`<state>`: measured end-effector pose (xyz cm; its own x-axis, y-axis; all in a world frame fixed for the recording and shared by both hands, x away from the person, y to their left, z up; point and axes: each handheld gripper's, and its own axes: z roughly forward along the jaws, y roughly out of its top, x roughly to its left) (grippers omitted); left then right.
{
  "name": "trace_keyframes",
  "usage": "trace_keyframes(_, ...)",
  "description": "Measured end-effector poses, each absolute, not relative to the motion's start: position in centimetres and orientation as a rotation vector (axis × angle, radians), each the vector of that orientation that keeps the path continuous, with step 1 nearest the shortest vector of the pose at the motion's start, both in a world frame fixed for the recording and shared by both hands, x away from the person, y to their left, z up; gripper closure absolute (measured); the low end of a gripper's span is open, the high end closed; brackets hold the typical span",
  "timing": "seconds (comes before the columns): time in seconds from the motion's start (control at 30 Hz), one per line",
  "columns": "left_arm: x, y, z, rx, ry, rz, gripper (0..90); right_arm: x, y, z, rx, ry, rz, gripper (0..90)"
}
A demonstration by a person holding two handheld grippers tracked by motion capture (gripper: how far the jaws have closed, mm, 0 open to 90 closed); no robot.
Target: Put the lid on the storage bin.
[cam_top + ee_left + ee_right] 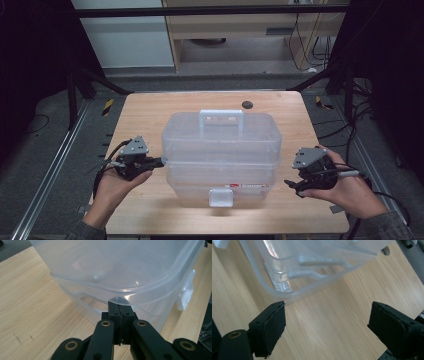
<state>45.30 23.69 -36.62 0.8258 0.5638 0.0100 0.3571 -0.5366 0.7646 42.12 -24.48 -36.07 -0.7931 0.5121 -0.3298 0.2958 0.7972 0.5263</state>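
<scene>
Pressing closed left gripper [159, 162] against box [220, 150]

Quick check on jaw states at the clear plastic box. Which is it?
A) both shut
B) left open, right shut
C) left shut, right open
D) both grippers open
C: the left gripper has its jaws pressed together at the rim of the clear plastic box, while the right gripper has its jaws spread wide over bare table.

The storage box [220, 155] sits mid-counter [145, 115]; the left gripper [159, 162] touches its left side, the right gripper [295, 186] lies off its right.
</scene>
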Motion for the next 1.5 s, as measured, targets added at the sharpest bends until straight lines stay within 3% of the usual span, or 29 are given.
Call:
trace_keyframes(0.77,44.9,23.9,-37.6,2.247,0.651,0.320,90.0,43.1,-25.5,-39.0,0.750,2.437,0.621,14.6)
trace_keyframes(1.1,46.9,26.2,-38.9,2.261,0.790,0.465,89.6,43.5,-26.0,-40.5,0.807,2.373,0.592,20.2)
trace_keyframes(1.33,49.6,27.3,-41.7,2.257,0.892,0.463,84.8,45.8,-27.0,-43.0,0.951,2.300,0.577,20.7)
trace_keyframes(1.4,50.2,27.4,-42.3,2.253,0.928,0.477,77.5,46.7,-27.4,-43.7,0.983,2.283,0.572,19.2)
trace_keyframes(1.5,51.0,27.5,-43.2,2.232,1.011,0.588,47.9,47.9,-27.9,-44.4,1.041,2.252,0.592,17.0)
